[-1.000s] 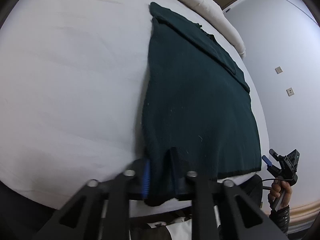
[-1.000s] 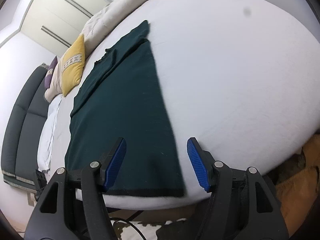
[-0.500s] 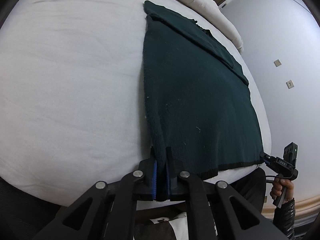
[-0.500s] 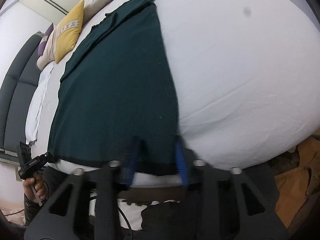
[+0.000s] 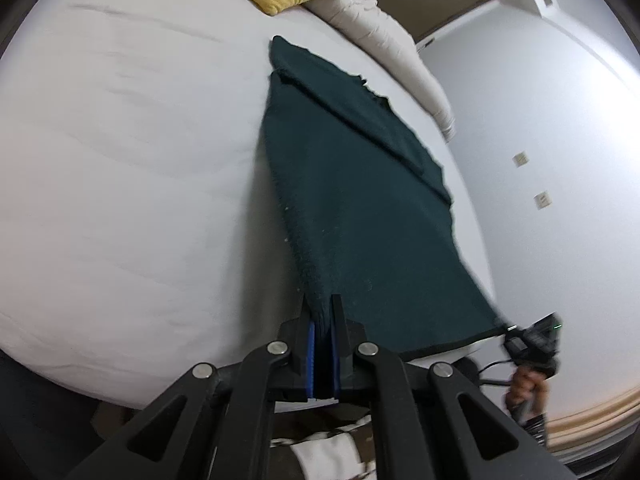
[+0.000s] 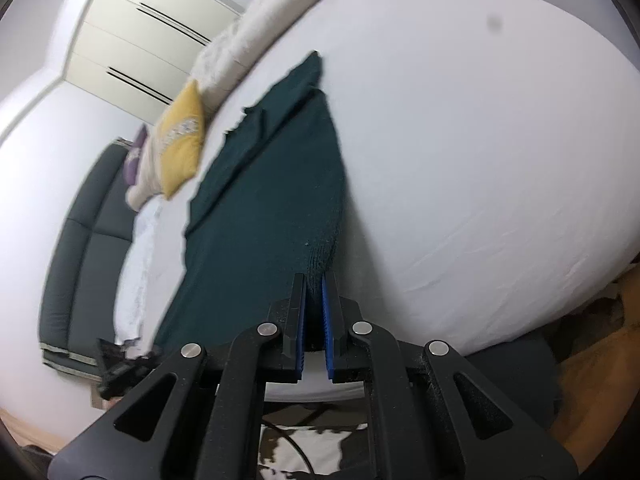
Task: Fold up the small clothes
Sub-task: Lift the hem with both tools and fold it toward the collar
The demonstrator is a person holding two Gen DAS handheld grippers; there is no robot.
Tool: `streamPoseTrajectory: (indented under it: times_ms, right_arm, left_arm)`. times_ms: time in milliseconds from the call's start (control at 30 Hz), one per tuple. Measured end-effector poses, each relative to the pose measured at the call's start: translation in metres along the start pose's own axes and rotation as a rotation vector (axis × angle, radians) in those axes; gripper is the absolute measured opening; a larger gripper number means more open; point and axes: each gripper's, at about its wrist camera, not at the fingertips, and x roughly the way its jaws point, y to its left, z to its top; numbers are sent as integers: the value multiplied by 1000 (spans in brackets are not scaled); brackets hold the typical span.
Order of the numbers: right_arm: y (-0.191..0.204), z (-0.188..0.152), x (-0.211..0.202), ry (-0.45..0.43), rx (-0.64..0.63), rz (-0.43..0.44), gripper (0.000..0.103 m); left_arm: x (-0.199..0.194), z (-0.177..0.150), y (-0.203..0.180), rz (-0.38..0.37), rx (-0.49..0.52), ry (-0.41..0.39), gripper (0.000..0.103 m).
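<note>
Now one green garment (image 5: 360, 216), two claws, left claw (image 5: 323, 320) and right claw (image 6: 314, 292), each pinching a hem corner

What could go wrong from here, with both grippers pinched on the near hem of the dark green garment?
The left gripper and right gripper each hold only a small corner of the dark green garment, so the knit could slip out as it is lifted. The sleeve folded across its far end may also fall open, spoiling the fold on the white bed.
</note>
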Motion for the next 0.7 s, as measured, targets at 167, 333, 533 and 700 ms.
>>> streamPoseTrajectory:
  times_ms: [167, 333, 533, 700]
  right_arm:
    - [8, 2, 6, -12, 11, 33, 6]
    - [27, 24, 5, -51, 4, 84, 6]
    - [63, 84, 23, -111, 0, 98, 6]
    - [91, 153, 63, -161, 15, 76, 6]
  left_arm:
    - [-4, 6, -2, -53, -42, -18, 6]
    - [-12, 30, -9, -139, -93, -67, 6]
    - [-6, 84, -16, -214, -144, -121, 6]
    - [13, 138, -20, -219, -173, -156, 6]
